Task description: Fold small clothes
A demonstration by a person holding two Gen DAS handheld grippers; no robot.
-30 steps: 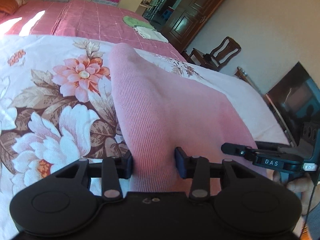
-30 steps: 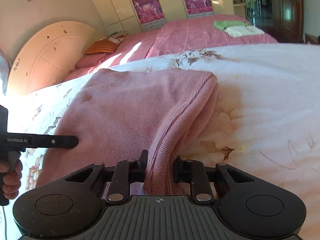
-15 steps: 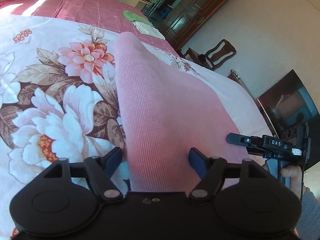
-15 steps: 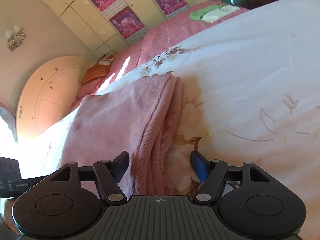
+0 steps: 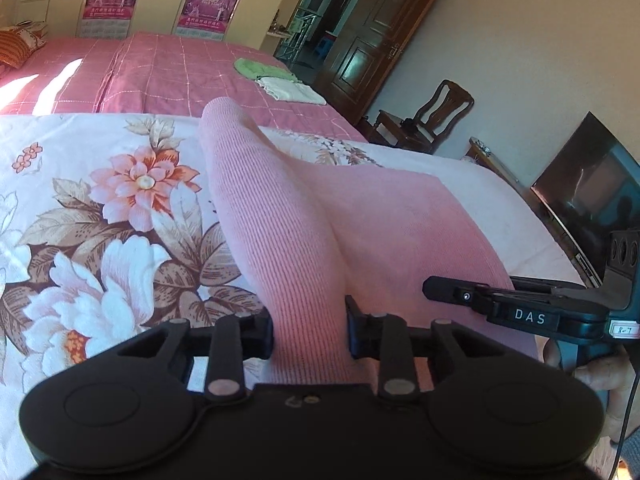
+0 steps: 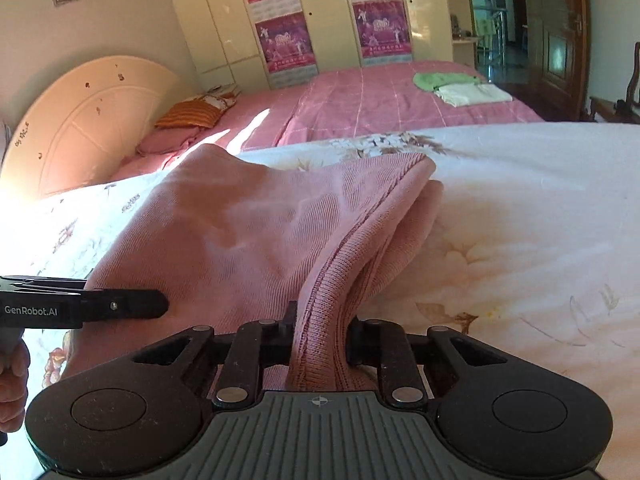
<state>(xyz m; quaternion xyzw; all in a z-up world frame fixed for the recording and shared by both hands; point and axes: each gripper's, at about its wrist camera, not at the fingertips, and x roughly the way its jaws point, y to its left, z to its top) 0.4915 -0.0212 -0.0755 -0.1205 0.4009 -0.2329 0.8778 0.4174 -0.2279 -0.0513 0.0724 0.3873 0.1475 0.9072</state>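
Floral quilt [image 5: 100, 208] covers near bed; pink checked bed [image 5: 168, 76], wardrobe behind. Pink knit garment [image 5: 320, 220] lies on quilt, lifted at near edge. Left gripper [image 5: 309, 330] and right gripper [image 6: 320, 338], apart half a second ago, just closed and clamp its folds.

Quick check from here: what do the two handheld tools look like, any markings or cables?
Both are matte black plastic with round side lobes and blue-padded fingers. The right tool carries a white "DAS" label, a small sticker and a thin cable by a grey cuff. The left tool reads "GenRobot.AI" in white. The right one's base is ribbed.
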